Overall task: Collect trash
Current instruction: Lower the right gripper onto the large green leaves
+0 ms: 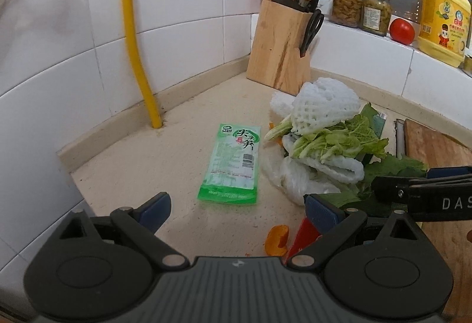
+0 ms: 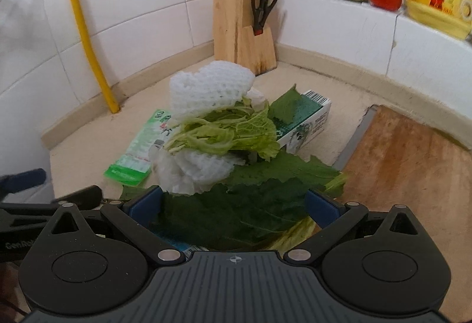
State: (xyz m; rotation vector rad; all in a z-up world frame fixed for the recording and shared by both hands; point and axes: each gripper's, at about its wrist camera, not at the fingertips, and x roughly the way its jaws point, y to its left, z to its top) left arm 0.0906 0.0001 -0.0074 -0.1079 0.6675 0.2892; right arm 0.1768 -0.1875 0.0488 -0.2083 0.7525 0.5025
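A trash pile lies on the beige counter: a white foam net tops pale cabbage leaves, with a crumpled clear bag underneath. A flat green snack wrapper lies just left of the pile. An orange peel and a red packet sit by my left gripper, which is open over bare counter. My right gripper is open, its fingers either side of dark green leaves at the pile's near edge. A green and white carton lies behind the foam net.
A wooden knife block with scissors stands in the corner. Two jars, a tomato and a yellow detergent bottle line the sill. A yellow pipe runs down the tiled wall. A wooden cutting board lies to the right.
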